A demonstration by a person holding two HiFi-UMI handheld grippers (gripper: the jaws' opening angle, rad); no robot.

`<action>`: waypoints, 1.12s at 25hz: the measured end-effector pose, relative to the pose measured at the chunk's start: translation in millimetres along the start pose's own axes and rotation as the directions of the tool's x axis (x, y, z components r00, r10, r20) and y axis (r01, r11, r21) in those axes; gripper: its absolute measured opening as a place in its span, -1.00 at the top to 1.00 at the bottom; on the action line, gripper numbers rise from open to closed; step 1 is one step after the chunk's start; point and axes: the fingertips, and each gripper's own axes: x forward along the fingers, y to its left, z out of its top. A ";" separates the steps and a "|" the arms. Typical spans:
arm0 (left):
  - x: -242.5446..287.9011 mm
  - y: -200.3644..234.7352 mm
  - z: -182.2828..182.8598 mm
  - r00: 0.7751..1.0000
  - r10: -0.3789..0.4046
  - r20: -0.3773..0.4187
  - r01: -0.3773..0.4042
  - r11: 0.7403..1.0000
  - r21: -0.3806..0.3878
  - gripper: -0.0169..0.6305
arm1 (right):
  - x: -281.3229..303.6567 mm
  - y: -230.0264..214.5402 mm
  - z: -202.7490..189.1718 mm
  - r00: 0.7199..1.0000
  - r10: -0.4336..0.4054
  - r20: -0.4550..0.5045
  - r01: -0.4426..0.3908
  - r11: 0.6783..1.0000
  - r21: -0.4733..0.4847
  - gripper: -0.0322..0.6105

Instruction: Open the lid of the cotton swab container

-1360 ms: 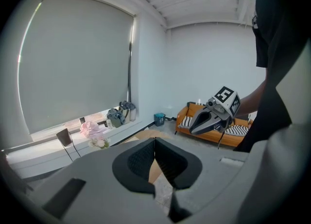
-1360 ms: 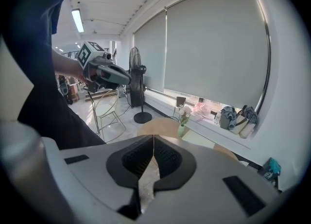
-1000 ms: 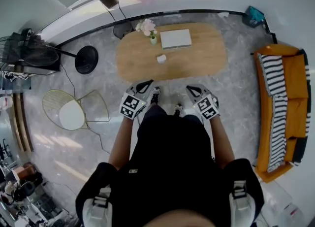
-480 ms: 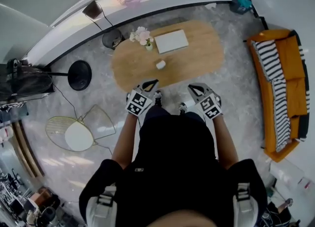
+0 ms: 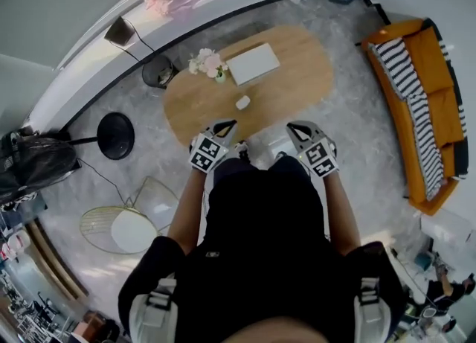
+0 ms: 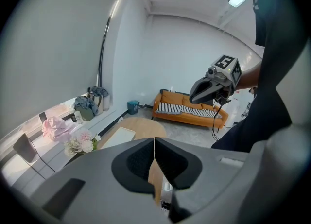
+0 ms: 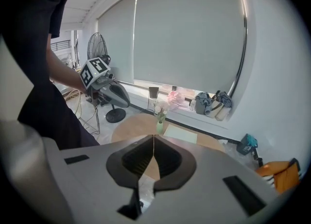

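The left claw (image 5: pixel 223 129) and right claw (image 5: pixel 297 131) were both clenched tight on nothing, held at the near edge of the oval worktop (image 5: pixel 305 81). The cotton swab container (image 5: pixel 242 102) sat near the worktop's middle, apart from both.

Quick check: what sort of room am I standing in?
Likely a living room or lounge: an orange sofa with a striped throw, and an oval wooden table carrying a vase of flowers.
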 end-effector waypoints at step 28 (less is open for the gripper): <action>102.6 56.6 -54.0 0.979 0.014 -0.206 -0.020 0.999 -0.026 0.82 | 50.0 -45.1 -56.0 0.984 0.139 -0.113 -0.124 0.983 0.132 0.91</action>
